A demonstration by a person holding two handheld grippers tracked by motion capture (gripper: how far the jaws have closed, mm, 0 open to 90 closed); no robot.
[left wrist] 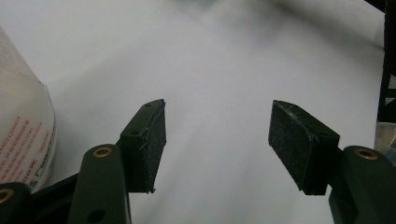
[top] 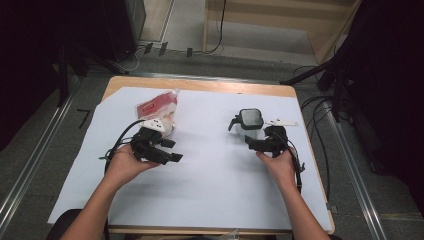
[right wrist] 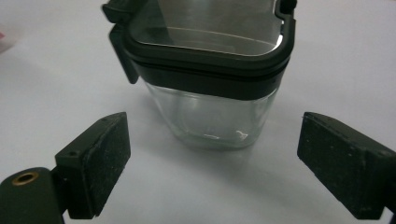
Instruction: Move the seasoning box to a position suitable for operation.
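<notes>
Fingers of right gripper [right wrist: 212, 163] spread level before glass jar [right wrist: 210, 116]

Lab or recording studio. Wooden table [top: 200, 85] under white sheet [top: 210, 170], metal floor rails [top: 30, 165], black stands [top: 320, 72], loose cables [top: 320, 112], grey carpet [top: 395, 175], dark surround.

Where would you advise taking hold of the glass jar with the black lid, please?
I would grip the clear glass body of the jar below the black lid, coming in level from the person's side with the right gripper. Its open fingers already flank the body, which is narrower than the overhanging lid; the lid's clasp would probably foul a higher grip.
</notes>
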